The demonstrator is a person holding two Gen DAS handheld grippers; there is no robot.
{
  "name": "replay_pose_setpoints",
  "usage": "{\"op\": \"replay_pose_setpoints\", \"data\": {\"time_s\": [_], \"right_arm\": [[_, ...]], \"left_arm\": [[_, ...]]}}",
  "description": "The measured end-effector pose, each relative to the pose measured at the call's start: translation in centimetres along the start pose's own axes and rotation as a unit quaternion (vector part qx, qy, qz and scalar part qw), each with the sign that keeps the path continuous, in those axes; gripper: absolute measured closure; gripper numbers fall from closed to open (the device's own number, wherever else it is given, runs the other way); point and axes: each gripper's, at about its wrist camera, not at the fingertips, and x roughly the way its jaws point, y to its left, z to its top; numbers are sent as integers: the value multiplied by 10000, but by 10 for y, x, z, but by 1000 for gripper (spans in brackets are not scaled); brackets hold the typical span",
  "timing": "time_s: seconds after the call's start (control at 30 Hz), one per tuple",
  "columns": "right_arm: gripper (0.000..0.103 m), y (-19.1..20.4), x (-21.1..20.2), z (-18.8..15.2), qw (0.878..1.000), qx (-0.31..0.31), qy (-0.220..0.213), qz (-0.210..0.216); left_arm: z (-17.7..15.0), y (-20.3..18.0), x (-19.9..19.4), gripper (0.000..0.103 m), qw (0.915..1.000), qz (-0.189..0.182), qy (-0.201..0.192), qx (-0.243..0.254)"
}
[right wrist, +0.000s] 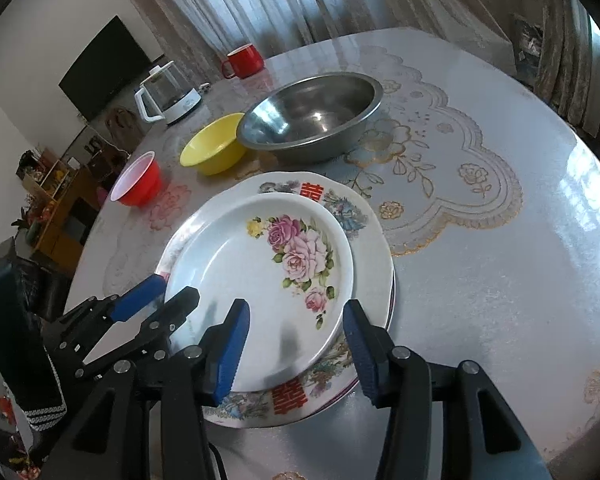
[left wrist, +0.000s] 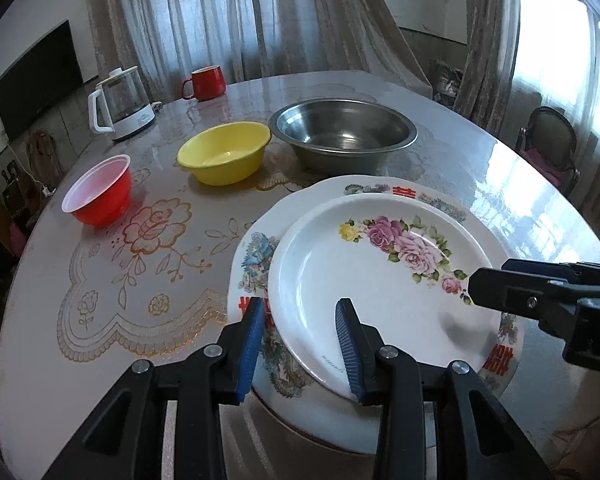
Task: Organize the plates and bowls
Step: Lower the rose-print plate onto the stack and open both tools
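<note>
A white rose-patterned plate (left wrist: 380,280) (right wrist: 268,280) lies on a larger decorated plate (left wrist: 300,400) (right wrist: 364,248) near the table's front. My left gripper (left wrist: 302,344) is open, its blue pads astride the small plate's near-left rim; it also shows in the right wrist view (right wrist: 156,300). My right gripper (right wrist: 294,354) is open, astride the small plate's near-right rim; it shows at the right of the left wrist view (left wrist: 512,292). Behind stand a red plastic bowl (left wrist: 100,190) (right wrist: 138,184), a yellow bowl (left wrist: 225,152) (right wrist: 214,148) and a steel bowl (left wrist: 342,134) (right wrist: 312,114).
A round table with a glossy floral cover (left wrist: 140,280) (right wrist: 480,260). A glass kettle (left wrist: 120,106) (right wrist: 168,96) and a red mug (left wrist: 206,82) (right wrist: 244,62) stand at the far left. Chairs (left wrist: 548,144) stand by the table's right side, curtains behind.
</note>
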Motion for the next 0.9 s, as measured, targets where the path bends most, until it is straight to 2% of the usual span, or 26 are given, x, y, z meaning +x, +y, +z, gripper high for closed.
{"op": "replay_pose_setpoints", "data": {"time_s": [0.1, 0.2, 0.3, 0.37, 0.57, 0.7, 0.9], "right_arm": [[53, 2, 2, -2, 10000, -29, 59, 52], [53, 2, 2, -4, 10000, -18, 28, 27], [53, -1, 3, -6, 10000, 33, 31, 72], [53, -3, 2, -8, 9999, 49, -14, 146], [53, -10, -2, -16, 9986, -19, -244, 468], [53, -14, -7, -22, 9961, -8, -382, 796], [53, -13, -17, -24, 9938, -146, -619, 914]], "left_arm": [[-2, 0, -2, 64, 10000, -35, -47, -39], [-6, 0, -6, 59, 9998, -125, -103, -99], [-10, 2, -12, 46, 9994, -159, -226, -197], [-12, 5, -17, 33, 9989, -155, -327, -298], [-16, 21, -34, 13, 9953, -141, -607, -740], [-17, 31, -39, 8, 9931, -90, -706, -927], [-20, 39, -34, 7, 9920, 66, -511, -1155]]}}
